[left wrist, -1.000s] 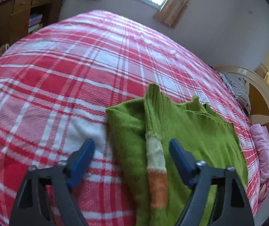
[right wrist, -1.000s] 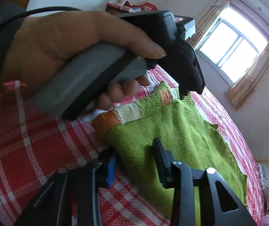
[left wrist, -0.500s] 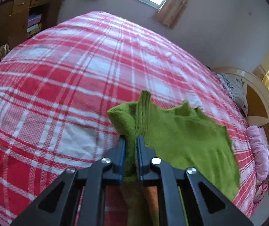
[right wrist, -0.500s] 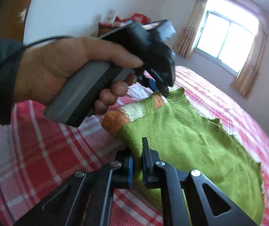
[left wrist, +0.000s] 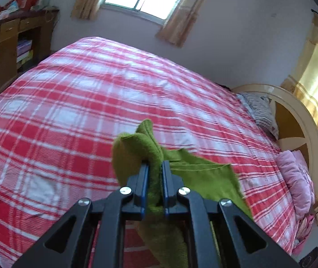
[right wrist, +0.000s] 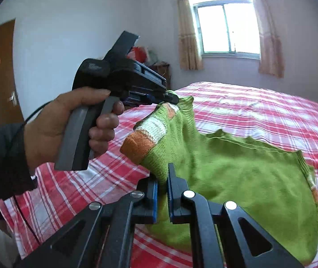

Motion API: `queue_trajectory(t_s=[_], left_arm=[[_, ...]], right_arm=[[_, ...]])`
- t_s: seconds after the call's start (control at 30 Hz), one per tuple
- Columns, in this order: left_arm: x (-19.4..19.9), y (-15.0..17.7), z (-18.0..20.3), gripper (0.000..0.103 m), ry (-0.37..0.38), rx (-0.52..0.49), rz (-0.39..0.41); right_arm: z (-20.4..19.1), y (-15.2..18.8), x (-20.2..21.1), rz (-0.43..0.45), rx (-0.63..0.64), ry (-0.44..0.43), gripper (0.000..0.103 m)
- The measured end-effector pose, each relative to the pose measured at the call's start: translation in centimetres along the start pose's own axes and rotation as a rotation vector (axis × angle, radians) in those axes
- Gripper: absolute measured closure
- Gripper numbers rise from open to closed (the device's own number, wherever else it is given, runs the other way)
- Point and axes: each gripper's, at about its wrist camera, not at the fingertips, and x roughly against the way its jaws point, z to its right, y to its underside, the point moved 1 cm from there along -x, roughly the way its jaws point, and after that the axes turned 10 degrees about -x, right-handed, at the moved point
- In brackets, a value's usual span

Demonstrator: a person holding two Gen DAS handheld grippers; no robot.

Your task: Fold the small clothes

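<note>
1. The left hand [right wrist: 69,125] wraps a grey pistol grip, thumb lying along the top and fingers curled round the front, dark sleeve [right wrist: 0,167] at the wrist.
2. The left claw [left wrist: 154,167] angles down over the bed [left wrist: 69,111], pinched closed on a bunched fold of the green sweater [left wrist: 136,149].
3. In the right view that claw's tip sits at the sweater's upper edge, just above the striped cuff [right wrist: 145,136].
4. The sweater [right wrist: 237,174] hangs lifted between both claws, its far part draping toward the plaid bed [right wrist: 259,111].
5. The right claw [right wrist: 162,178] points slightly down, clamped tight on the sweater's near edge, just below the orange cuff.
</note>
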Motion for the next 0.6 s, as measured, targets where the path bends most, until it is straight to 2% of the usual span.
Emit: queue_trajectory(t_s=[0.37,0.6], left_arm=[[-3.3,-1.5,8.4,0.092,0.066,-0.108,-0.02],[-6.3,-1.0,13.8,0.092,0.121,-0.175,-0.052]], right_arm=[[7.5,0.2,4.1,0.038,-0.244,-0.07,0.097],[10.6,0.4,8.0,0.079,-0.309,-0.057,0.097]])
